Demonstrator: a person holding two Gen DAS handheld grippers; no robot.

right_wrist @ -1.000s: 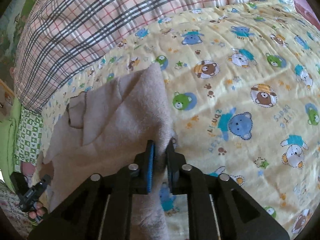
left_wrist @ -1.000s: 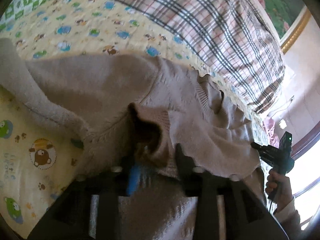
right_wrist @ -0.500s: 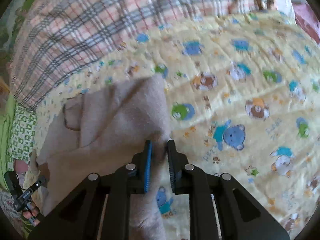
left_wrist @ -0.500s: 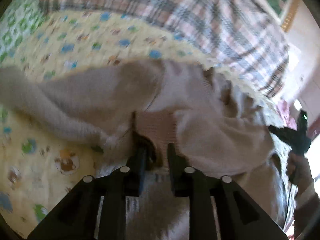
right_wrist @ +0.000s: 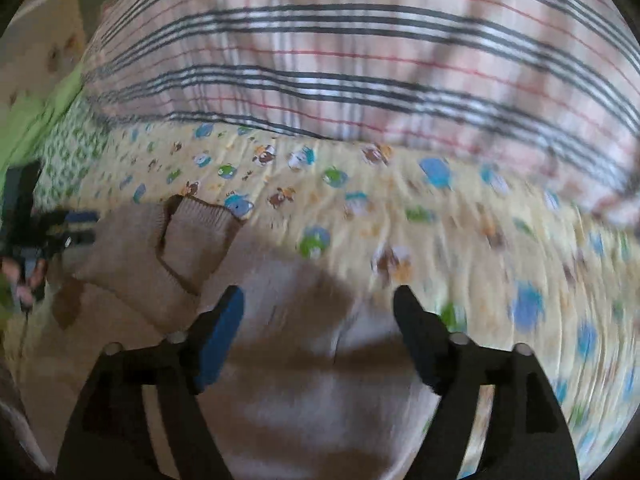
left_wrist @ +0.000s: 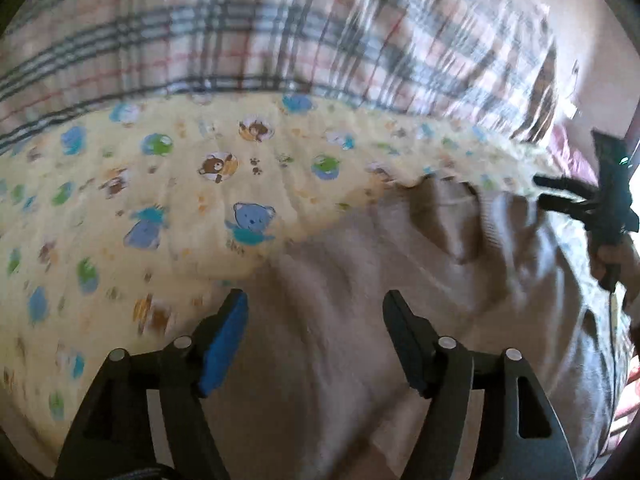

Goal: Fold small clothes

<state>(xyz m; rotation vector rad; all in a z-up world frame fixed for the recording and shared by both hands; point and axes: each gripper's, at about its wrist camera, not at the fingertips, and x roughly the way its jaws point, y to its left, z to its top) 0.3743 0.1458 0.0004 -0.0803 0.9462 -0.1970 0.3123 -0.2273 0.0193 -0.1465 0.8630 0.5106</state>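
Observation:
A small beige knit sweater (left_wrist: pixel 400 280) lies spread on the yellow cartoon-bear blanket (left_wrist: pixel 160 200). Its ribbed collar (right_wrist: pixel 192 240) points toward the far side. My left gripper (left_wrist: pixel 314 300) is open and empty just above the sweater's left part. My right gripper (right_wrist: pixel 318 296) is open and empty above the sweater's right part (right_wrist: pixel 300 360). The right gripper also shows at the right edge of the left wrist view (left_wrist: pixel 556 196), and the left gripper at the left edge of the right wrist view (right_wrist: pixel 76 228). Both views are motion-blurred.
A large plaid quilt (left_wrist: pixel 280 32) is heaped along the far side of the blanket and also shows in the right wrist view (right_wrist: pixel 360 40). A green checked cloth (right_wrist: pixel 68 152) lies at the far left. The yellow blanket (right_wrist: pixel 520 260) extends to the right.
Both grippers have let go of the sweater folds and opened wide. The sweater now lies flatter on the blanket, and both cameras have swung.

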